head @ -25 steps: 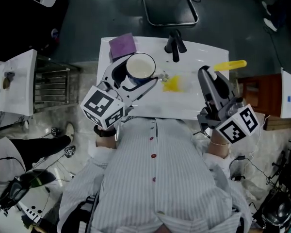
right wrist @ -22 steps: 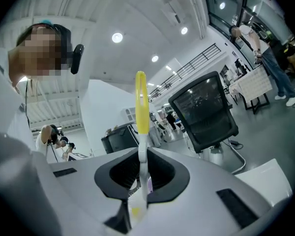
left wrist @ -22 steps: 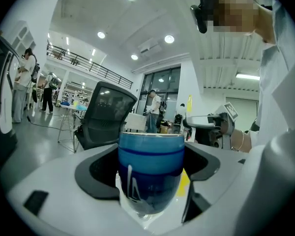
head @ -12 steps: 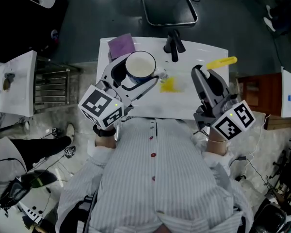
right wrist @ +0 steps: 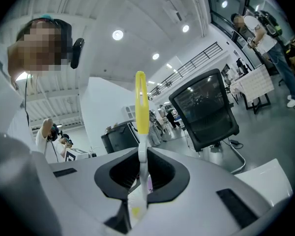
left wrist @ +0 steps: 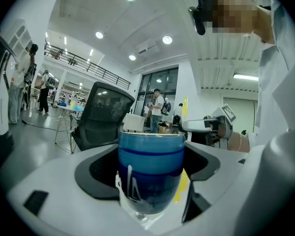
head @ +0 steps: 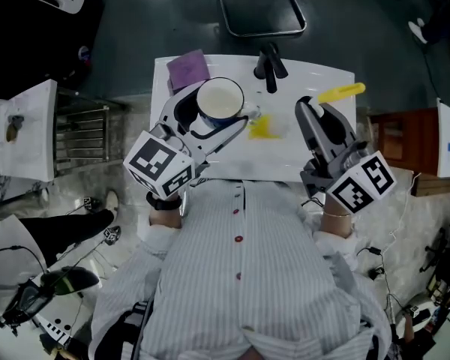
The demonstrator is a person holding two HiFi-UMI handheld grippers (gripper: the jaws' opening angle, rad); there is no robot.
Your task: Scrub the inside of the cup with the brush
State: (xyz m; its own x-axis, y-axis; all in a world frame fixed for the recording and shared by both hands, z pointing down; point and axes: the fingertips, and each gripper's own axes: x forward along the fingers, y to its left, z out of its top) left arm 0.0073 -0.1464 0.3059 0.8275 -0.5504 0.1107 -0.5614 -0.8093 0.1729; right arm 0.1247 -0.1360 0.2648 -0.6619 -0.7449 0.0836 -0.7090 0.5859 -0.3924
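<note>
My left gripper (head: 214,117) is shut on a cup (head: 219,100) that is blue outside and white inside. It holds the cup above the left part of the white table (head: 315,163), mouth up. In the left gripper view the cup (left wrist: 151,168) stands upright between the jaws of the left gripper (left wrist: 152,186). My right gripper (head: 316,112) is shut on a brush (head: 341,92) whose yellow handle sticks out past the jaws to the far right. In the right gripper view the brush (right wrist: 141,109) runs straight up from the right gripper (right wrist: 142,178). The brush is apart from the cup, to its right.
A yellow patch (head: 264,128) lies on the table between the grippers. A purple cloth (head: 188,69) sits at the far left corner, a black object (head: 268,64) at the far edge. An office chair's base (head: 261,13) stands beyond the table.
My right gripper with the brush has moved left and a little away from me, closer to the cup. The left gripper and cup have barely shifted.
</note>
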